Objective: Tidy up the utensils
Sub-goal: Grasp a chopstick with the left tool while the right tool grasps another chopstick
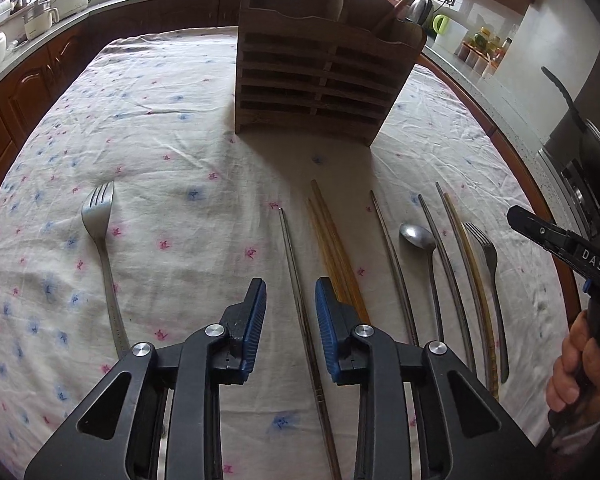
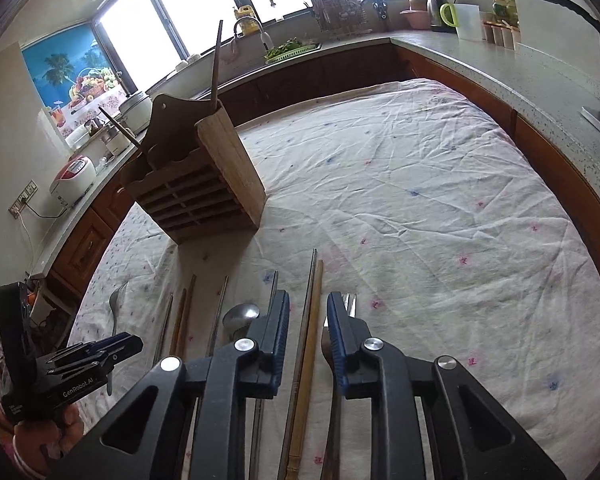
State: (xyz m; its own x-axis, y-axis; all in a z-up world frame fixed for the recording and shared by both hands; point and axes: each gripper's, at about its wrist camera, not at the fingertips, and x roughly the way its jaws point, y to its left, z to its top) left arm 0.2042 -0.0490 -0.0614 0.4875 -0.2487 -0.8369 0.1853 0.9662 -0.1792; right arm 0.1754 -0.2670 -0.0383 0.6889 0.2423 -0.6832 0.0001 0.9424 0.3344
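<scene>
Left wrist view: my left gripper point(image 1: 291, 296) hangs low over the tablecloth point(image 1: 172, 128), fingers only partly apart, a metal chopstick point(image 1: 296, 280) lying on the cloth in the gap btwn them; pads don't look pressed on it, so nothing gripped. Wooden chopsticks point(image 1: 332, 240) lie just right of my right-hand finger. Further right, side by side: another metal stick point(image 1: 392, 256), a spoon point(image 1: 418, 236), more sticks, then a fork point(image 1: 485, 248). A lone fork point(image 1: 97, 216) lies well apart on the left. Wooden utensil rack point(image 1: 324, 72) stands upright at the far side w/ handles poking out the top. My right hand point(image 1: 572, 364) shows at the edge. Right wrist view: my right gripper point(image 2: 308, 308) is also narrowed but not closed, straddling a steel stick and a wooden chopstick point(image 2: 306, 344) lying together; can't tell if pads touch them. Fork tines point(image 2: 350, 304) peek beside my right finger, spoon bowl point(image 2: 240, 314) just left. Rack point(image 2: 196, 184) is far left, left gripper point(image 2: 100, 350) low left
</scene>
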